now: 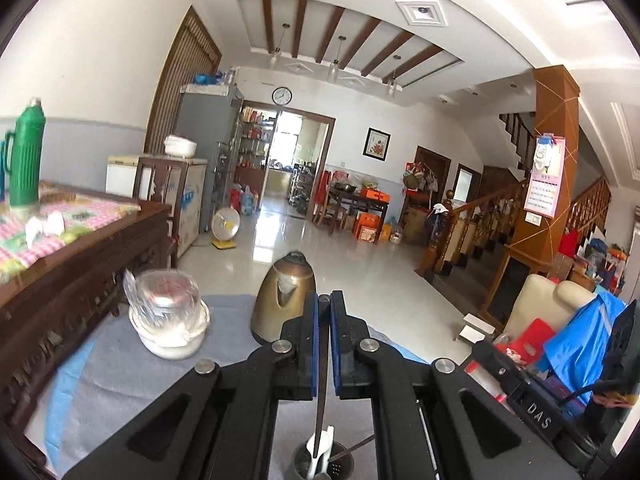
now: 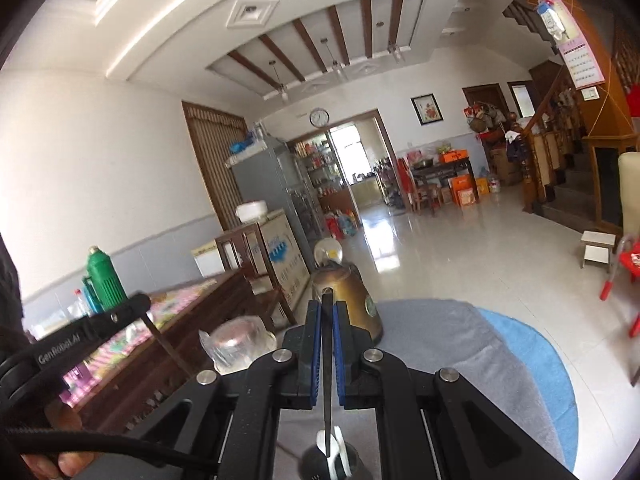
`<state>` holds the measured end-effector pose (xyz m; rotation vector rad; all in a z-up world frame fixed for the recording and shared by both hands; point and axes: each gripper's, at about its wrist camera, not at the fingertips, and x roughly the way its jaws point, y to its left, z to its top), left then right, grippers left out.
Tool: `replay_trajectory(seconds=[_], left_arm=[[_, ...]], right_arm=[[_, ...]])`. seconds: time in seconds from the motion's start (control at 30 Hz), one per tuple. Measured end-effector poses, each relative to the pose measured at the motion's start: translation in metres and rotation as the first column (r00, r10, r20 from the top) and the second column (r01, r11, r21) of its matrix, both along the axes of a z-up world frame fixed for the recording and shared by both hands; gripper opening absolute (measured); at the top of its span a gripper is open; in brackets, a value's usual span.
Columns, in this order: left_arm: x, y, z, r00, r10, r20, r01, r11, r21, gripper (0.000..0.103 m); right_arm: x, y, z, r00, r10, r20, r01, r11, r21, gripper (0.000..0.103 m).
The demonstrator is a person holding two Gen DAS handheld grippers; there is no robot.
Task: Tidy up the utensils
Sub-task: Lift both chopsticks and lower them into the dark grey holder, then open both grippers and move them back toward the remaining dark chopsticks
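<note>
Both grippers pinch thin dark utensils: left gripper (image 1: 324, 300) clamps a chopstick (image 1: 320, 432) above the holder (image 1: 324, 464) with a white spoon (image 1: 314, 452); right gripper (image 2: 327, 308) clamps another chopstick (image 2: 327, 400). Ahead stands a brass kettle (image 1: 286, 296).

Ahead of your claws the grey-clothed table (image 1: 224, 320) is crowded on its far side: the brass kettle (image 1: 286, 296) stands straight ahead and the wrapped stack of bowls (image 1: 170, 320) to its left, with a bare strip of cloth between them. The dark wooden bench (image 1: 80, 280) walls off the left edge. Directly below, the utensil holder (image 1: 322, 460) blocks a drop. On the right the cloth (image 2: 460, 344) lies bare.
</note>
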<state>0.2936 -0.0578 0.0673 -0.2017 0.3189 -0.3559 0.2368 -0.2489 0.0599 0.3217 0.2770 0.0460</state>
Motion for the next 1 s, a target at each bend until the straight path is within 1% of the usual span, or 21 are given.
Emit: replay_trajectory(seconds=[0.07, 0.17, 0.23, 0.37, 0.43, 0.47, 0.5, 0.57, 0.67, 0.7, 0.8, 0.87, 0.93, 1.0], left_arm=[[0.008, -0.001, -0.018, 0.999, 0.001, -0.043, -0.001, 1.0, -0.012, 0.005], [0.015, -0.001, -0.038, 0.996, -0.002, -0.088, 0.001, 1.0, -0.013, 0.005], [0.017, -0.003, -0.046, 0.994, -0.013, -0.112, 0.014, 1.0, 0.0, 0.005], [0.01, -0.006, -0.049, 0.993, -0.012, -0.117, 0.017, 0.999, 0.047, 0.005], [0.006, -0.005, -0.047, 0.993, -0.018, -0.117, 0.026, 0.998, 0.062, 0.009], [0.003, -0.004, -0.047, 0.993, -0.023, -0.116, 0.032, 0.997, 0.071, 0.017], [0.0, -0.002, -0.047, 0.993, -0.023, -0.112, 0.032, 0.996, 0.081, 0.034], [-0.011, 0.006, -0.047, 0.996, -0.006, -0.091, 0.015, 0.996, 0.091, 0.053], [-0.026, 0.022, -0.047, 0.998, 0.006, -0.069, 0.001, 0.996, 0.091, 0.054], [-0.032, 0.027, -0.05, 0.998, 0.016, -0.068, -0.01, 0.995, 0.095, 0.056], [-0.047, 0.039, -0.059, 0.996, 0.054, -0.07, -0.046, 0.993, 0.113, 0.058], [-0.06, 0.047, -0.071, 0.994, 0.088, -0.069, -0.078, 0.987, 0.142, 0.059], [-0.07, 0.053, -0.086, 0.99, 0.111, -0.088, -0.096, 0.983, 0.158, 0.061], [-0.078, 0.059, -0.106, 0.984, 0.116, -0.133, -0.095, 0.984, 0.153, 0.061]], right_arm=[[0.006, 0.004, -0.01, 1.0, 0.001, -0.027, -0.001, 1.0, -0.018, 0.006], [0.013, 0.009, -0.022, 0.997, 0.021, -0.077, -0.024, 0.999, -0.045, 0.006], [0.013, 0.013, -0.027, 0.995, 0.029, -0.099, -0.036, 0.997, -0.071, 0.006], [0.009, 0.016, -0.034, 0.99, 0.054, -0.129, -0.066, 0.994, -0.083, 0.008], [0.007, 0.016, -0.037, 0.986, 0.078, -0.147, -0.088, 0.994, -0.068, 0.008], [0.007, 0.015, -0.037, 0.984, 0.085, -0.156, -0.095, 0.994, -0.058, 0.008], [0.004, 0.013, -0.038, 0.983, 0.09, -0.16, -0.099, 0.994, -0.049, 0.008], [0.0, 0.008, -0.04, 0.982, 0.101, -0.161, -0.106, 0.994, -0.022, 0.009], [-0.012, -0.001, -0.042, 0.984, 0.102, -0.148, -0.102, 0.995, 0.01, 0.01], [-0.02, -0.007, -0.043, 0.985, 0.101, -0.138, -0.098, 0.995, 0.027, 0.01], [-0.036, -0.017, -0.047, 0.989, 0.089, -0.116, -0.083, 0.995, 0.057, 0.016], [-0.05, -0.024, -0.052, 0.992, 0.077, -0.102, -0.071, 0.995, 0.068, 0.025], [-0.065, -0.032, -0.066, 0.992, 0.062, -0.109, -0.053, 0.995, 0.084, 0.032], [-0.073, -0.035, -0.083, 0.988, 0.073, -0.135, -0.059, 0.993, 0.101, 0.033]])
